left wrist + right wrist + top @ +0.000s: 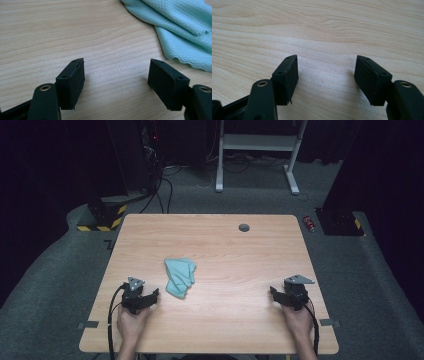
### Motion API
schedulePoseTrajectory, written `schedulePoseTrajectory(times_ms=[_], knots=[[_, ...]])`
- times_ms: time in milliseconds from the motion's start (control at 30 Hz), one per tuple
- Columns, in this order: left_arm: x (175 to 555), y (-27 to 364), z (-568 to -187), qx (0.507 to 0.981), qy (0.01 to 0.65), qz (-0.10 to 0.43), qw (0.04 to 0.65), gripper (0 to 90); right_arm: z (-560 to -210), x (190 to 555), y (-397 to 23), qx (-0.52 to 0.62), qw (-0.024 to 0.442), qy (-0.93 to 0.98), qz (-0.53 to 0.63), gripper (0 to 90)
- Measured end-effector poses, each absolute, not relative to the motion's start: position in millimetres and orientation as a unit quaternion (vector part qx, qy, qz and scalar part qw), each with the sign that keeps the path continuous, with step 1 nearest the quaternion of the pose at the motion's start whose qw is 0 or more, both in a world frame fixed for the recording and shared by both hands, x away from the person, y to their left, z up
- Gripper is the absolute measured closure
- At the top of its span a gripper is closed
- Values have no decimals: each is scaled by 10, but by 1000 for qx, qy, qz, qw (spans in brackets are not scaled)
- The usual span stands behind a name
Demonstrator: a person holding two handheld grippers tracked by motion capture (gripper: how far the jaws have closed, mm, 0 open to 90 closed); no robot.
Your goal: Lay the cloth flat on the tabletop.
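While we watch: crumpled teal mesh cloth (180, 276) lies on our table (225, 245).
Left gripper (116, 72): spread, empty, just beside it.
Right gripper (327, 70): spread, empty, well apart.

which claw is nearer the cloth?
The left claw. The crumpled light blue cloth lies just beside it and shows at the upper right of its own view, while the right claw sits far across the table.

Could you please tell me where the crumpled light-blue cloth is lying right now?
In the high view, the crumpled light-blue cloth lies on the light wooden table, left of centre, just ahead and to the right of the left gripper, untouched by its open jaws.
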State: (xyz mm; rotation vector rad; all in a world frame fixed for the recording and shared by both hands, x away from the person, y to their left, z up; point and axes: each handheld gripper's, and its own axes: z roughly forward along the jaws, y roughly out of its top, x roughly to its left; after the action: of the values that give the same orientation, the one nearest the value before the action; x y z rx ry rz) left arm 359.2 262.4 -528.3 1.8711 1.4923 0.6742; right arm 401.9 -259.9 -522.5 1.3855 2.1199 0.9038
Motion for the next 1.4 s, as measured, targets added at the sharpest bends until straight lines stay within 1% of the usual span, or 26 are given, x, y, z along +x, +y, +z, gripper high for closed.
schedulePoseTrajectory(times_ms=[833, 867, 900, 967, 1200, 1400], knots=[[3597, 2628, -5279, 715, 565, 250, 327, 303, -5225, 4018, -2593, 498, 221, 771, 328, 341], [3595, 2633, -5274, 714, 566, 245, 332, 303, -5225, 4018, -2593, 498, 221, 771, 328, 341], [3595, 2637, -5271, 713, 566, 241, 336, 329, -5225, 4018, -2594, 498, 221, 771, 328, 341], [3596, 2643, -5266, 713, 565, 234, 343, 332, -5225, 4018, -2594, 498, 221, 771, 328, 340], [3582, 2590, -5265, 719, 550, 227, 359, 331, -5227, 4019, -2590, 492, 220, 775, 330, 341], [3595, 2574, -5260, 714, 552, 208, 378, 324, -5226, 4018, -2587, 491, 219, 775, 330, 341]])
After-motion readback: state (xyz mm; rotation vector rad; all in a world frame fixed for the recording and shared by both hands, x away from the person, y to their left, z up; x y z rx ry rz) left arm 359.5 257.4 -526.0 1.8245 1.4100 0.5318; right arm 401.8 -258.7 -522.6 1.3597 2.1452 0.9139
